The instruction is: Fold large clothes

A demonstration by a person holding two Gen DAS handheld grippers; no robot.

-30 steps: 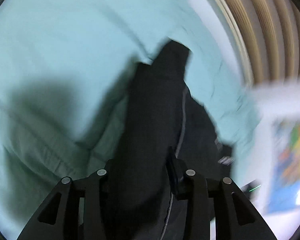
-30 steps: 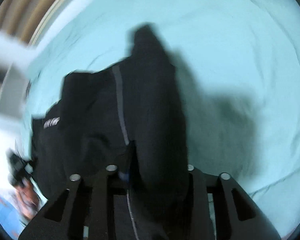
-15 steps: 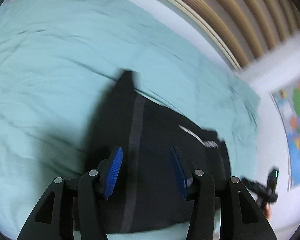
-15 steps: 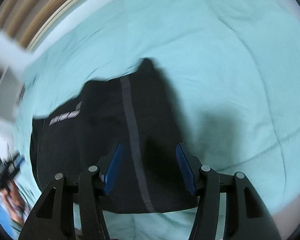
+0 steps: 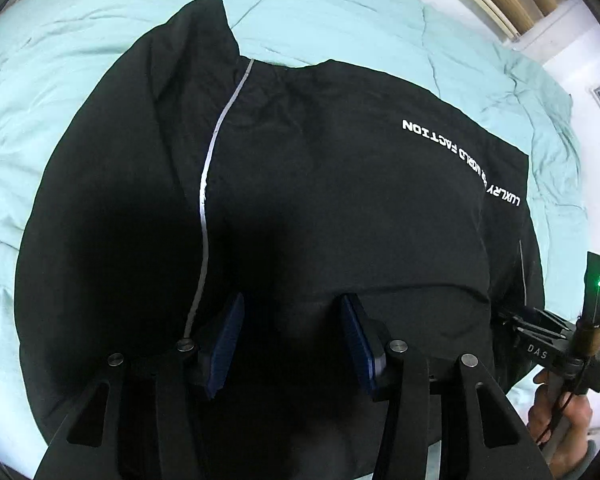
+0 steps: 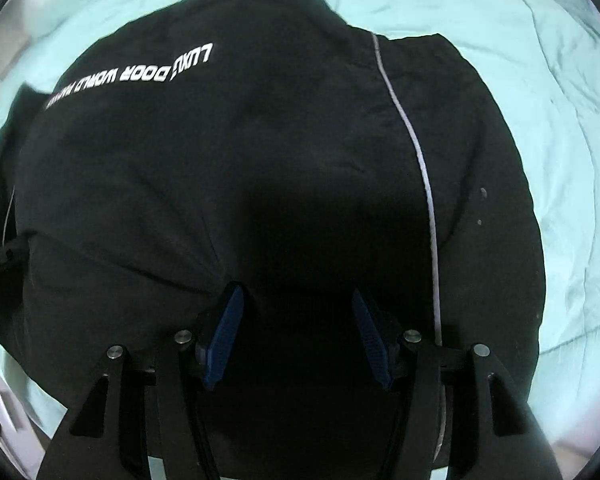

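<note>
— Since the black jacket (image 5: 340, 200) lies flat across the pale green duvet (image 5: 60, 80), which step would you say this is?

— Between folds, I judge. The body is spread with the white lettering (image 5: 464, 160) facing up, and one grey piped seam (image 5: 204, 208) marks where a side panel or sleeve lies doubled over the body. The same seam (image 6: 424, 184) shows from the right wrist view.

— And the grippers?

— The left gripper (image 5: 292, 340) hangs just over the near part of the jacket, blue pads parted about halfway, nothing pinched between them. The right gripper (image 6: 300, 336) is the same: half open over the dark cloth, empty. The left view also catches its body (image 5: 556, 344) at the far right, a hand (image 5: 556, 412) on its handle.

— So what next?

— Probably a fresh grip: each gripper down onto a near corner or hem, closing on all layers, then carrying that edge toward the lettering. Whether the pads touch the cloth now, I cannot tell.
</note>
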